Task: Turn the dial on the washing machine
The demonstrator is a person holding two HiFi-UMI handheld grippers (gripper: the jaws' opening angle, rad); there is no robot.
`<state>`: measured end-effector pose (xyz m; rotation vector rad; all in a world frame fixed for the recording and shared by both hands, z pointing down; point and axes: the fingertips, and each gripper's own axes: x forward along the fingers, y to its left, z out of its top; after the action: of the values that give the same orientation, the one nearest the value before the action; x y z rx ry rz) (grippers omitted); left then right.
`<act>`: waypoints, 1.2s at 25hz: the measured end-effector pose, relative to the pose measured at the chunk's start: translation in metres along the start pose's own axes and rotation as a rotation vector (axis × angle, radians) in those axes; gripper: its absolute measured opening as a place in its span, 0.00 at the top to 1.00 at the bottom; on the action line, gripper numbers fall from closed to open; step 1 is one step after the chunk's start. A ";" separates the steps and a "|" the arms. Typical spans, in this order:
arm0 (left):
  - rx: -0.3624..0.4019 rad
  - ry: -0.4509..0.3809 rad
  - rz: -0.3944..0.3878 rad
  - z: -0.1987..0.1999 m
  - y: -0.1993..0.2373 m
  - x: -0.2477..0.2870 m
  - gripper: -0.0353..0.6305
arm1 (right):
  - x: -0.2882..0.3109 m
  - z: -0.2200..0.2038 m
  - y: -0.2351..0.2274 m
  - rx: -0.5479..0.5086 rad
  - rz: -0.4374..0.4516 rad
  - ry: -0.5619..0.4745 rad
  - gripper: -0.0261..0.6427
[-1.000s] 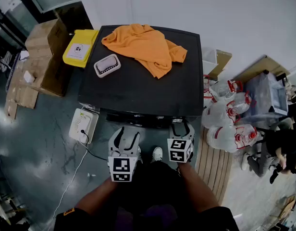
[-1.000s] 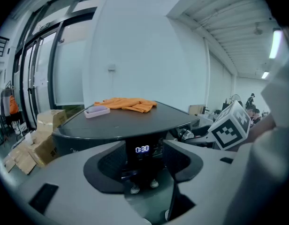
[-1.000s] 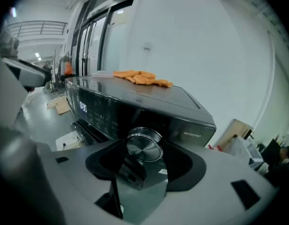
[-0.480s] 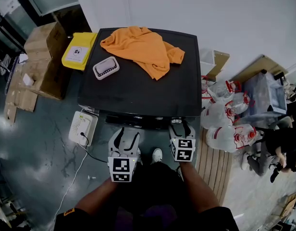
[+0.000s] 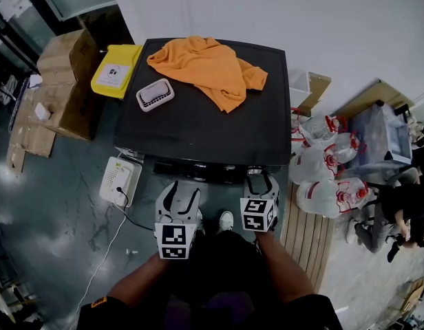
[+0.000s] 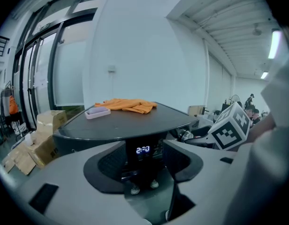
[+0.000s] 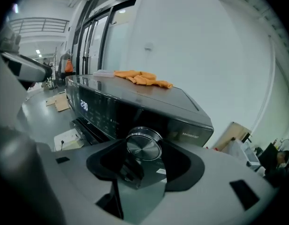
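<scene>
The right hand-held gripper (image 5: 259, 181) is closed on the dial (image 7: 143, 144) at the right end of the washing machine (image 5: 198, 133) front panel. The left hand-held gripper (image 6: 144, 161) is open and empty. The display (image 6: 142, 149) reads 2:20. Rotation completed cannot be determined.

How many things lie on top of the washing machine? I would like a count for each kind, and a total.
orange garment: 1
small slotted tray: 1
total on the washing machine: 2
</scene>
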<state>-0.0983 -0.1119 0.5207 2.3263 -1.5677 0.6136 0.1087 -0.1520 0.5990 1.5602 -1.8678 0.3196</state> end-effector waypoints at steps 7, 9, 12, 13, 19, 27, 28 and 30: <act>-0.012 0.004 -0.002 -0.001 0.000 -0.001 0.58 | 0.002 -0.006 -0.007 0.243 0.102 -0.027 0.60; -0.016 0.006 -0.005 -0.002 -0.002 0.000 0.58 | 0.003 -0.007 -0.008 0.327 0.149 -0.038 0.59; -0.021 0.012 -0.008 -0.004 -0.003 0.000 0.58 | 0.004 -0.008 -0.009 0.430 0.207 -0.046 0.59; -0.023 0.013 -0.009 -0.005 -0.003 0.000 0.58 | 0.004 -0.008 -0.009 0.439 0.216 -0.046 0.59; -0.023 0.017 -0.005 -0.005 -0.006 0.002 0.58 | 0.003 -0.007 -0.006 0.270 0.147 -0.021 0.57; -0.024 0.022 0.016 -0.004 -0.004 0.003 0.58 | 0.005 0.002 0.003 0.004 0.010 0.025 0.53; -0.026 0.021 0.019 -0.005 -0.003 0.003 0.58 | 0.006 0.001 0.002 0.014 0.006 0.031 0.54; -0.031 0.022 0.019 -0.007 -0.003 0.003 0.58 | 0.006 0.000 0.001 0.041 0.017 0.032 0.55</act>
<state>-0.0961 -0.1100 0.5279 2.2771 -1.5804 0.6135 0.1076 -0.1566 0.6032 1.5575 -1.8615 0.3904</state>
